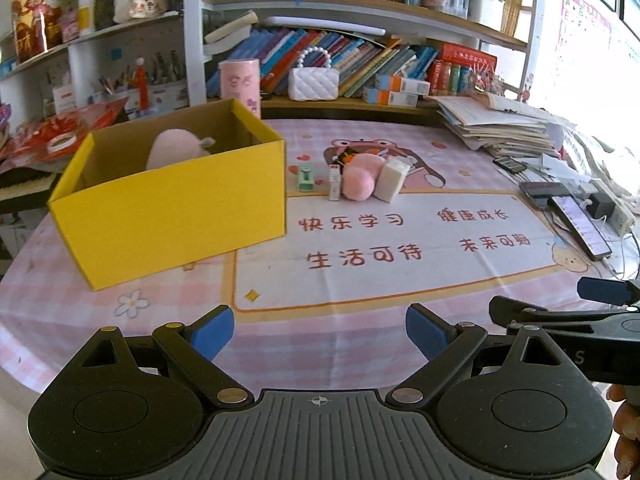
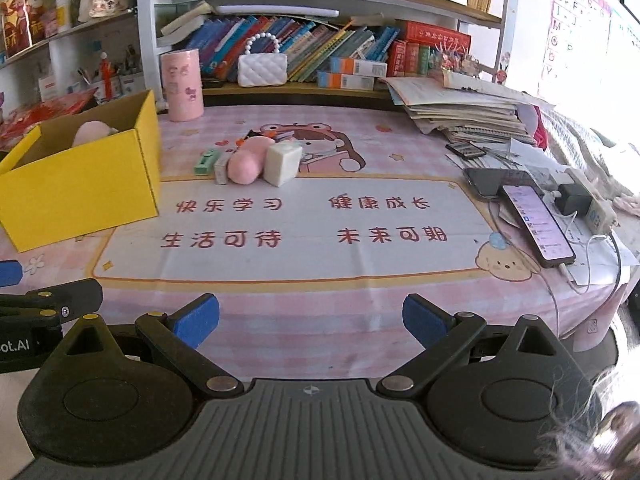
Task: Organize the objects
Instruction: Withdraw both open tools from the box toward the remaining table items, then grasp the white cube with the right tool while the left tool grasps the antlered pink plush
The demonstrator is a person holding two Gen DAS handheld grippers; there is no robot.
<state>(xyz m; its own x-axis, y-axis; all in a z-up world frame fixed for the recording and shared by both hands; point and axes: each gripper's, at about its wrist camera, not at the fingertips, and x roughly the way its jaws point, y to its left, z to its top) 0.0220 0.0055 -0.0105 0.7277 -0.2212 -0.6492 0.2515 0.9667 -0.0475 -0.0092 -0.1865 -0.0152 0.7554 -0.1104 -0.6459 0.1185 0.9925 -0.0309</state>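
Both the left tool (image 1: 319, 330) and right tool (image 2: 311, 320) gape apart, empty. A yellow box (image 1: 172, 204) holds a pink plush (image 1: 176, 150); phones (image 2: 536, 224) show fully only rightward.

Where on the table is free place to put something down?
Free: the printed mat between the yellow box, the row of small items and the grippers. Crowded: the right edge, with phones, cables and a paper stack.
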